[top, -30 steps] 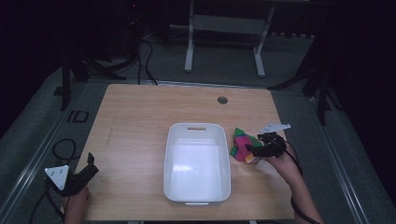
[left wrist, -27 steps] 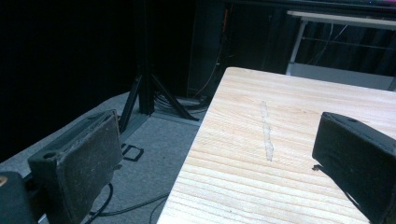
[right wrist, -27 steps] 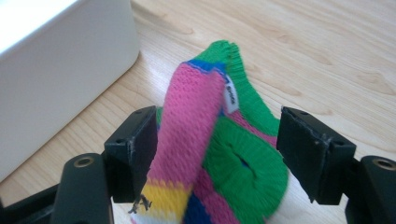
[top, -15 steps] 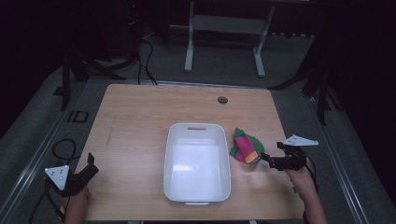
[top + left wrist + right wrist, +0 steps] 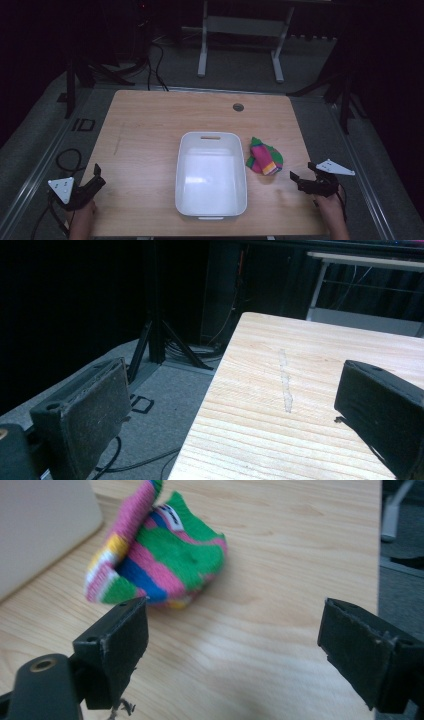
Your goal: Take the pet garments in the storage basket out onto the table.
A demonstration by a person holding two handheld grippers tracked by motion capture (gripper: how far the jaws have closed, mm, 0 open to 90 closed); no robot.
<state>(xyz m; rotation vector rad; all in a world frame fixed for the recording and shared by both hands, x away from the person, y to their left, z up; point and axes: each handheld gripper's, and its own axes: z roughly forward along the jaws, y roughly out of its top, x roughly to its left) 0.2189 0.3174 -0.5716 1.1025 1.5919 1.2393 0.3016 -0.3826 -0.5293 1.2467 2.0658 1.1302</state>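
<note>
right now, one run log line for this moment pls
right gripper: open, just opened, empty, apart from striped sock | sock: on table beside white bin | left gripper: open, empty

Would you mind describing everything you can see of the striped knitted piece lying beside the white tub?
The knitted piece is a soft, bunched bundle striped in green, pink, blue and yellow, with a small white label near its top. One edge curls upward. It lies on the wooden table, close to the white tub, on the side toward the person's right hand. Nothing grips it: the right gripper sits apart, jaws open.
</note>
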